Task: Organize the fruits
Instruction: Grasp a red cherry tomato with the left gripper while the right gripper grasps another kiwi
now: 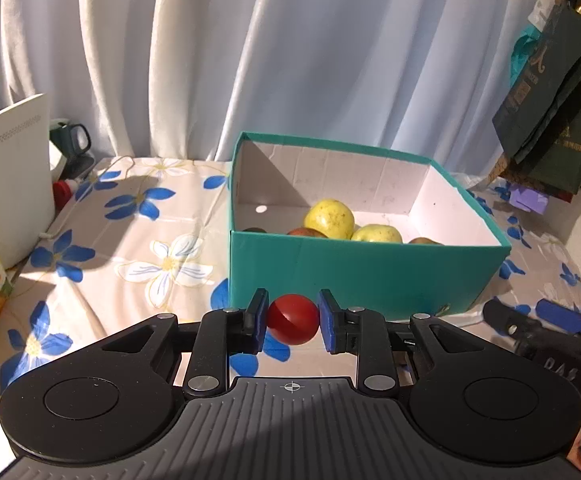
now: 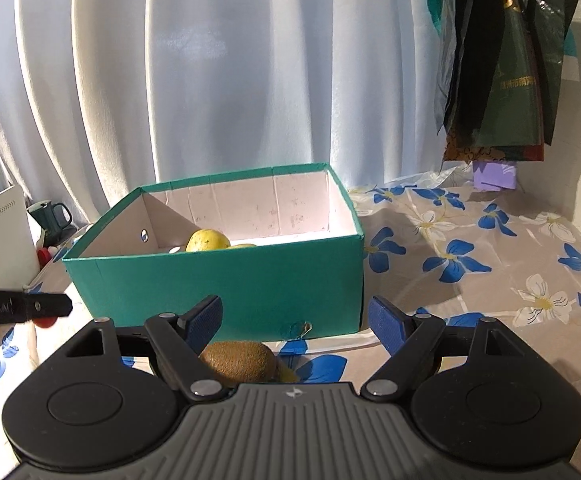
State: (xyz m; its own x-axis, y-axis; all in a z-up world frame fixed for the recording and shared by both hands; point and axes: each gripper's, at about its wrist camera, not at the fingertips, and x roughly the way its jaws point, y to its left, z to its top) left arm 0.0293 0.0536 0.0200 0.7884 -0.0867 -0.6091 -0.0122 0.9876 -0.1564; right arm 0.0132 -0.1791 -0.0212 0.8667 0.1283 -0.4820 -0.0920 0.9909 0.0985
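**Left claw clamped on tomato; right claw spread above kiwi**

The left claw (image 1: 292,320) is clamped on a small red tomato (image 1: 292,319). Both blue pads (image 1: 259,320) press against the sides of the tomato, which sits in front of the near wall of the teal box (image 1: 354,276).

The teal box stands on the table (image 1: 130,216), which is covered by a cloth printed with blue and white flowers. The box is open at the top and its inner walls are white. Inside it, near the front wall, lie two yellow apples (image 1: 329,218) and at least two darker, reddish fruits whose tops alone show above the rim.

The right claw (image 2: 296,320) stands with its fingers wide apart and grips nothing. Below it, close to the claw body and nearer the left finger, a brown kiwi (image 2: 237,361) lies on the table, just in front of the box. A yellow object shows partly beside the kiwi; it cannot be identified.

In the right wrist view, the tip of the left claw enters from the left edge. In the left wrist view, the right claw appears blurred at the right edge.

A white curtain (image 1: 250,60) hangs behind the table. Dark bags (image 1: 558,112) hang at the right. A white appliance (image 1: 6,176) and a dark green mug (image 2: 50,216) stand at the left.
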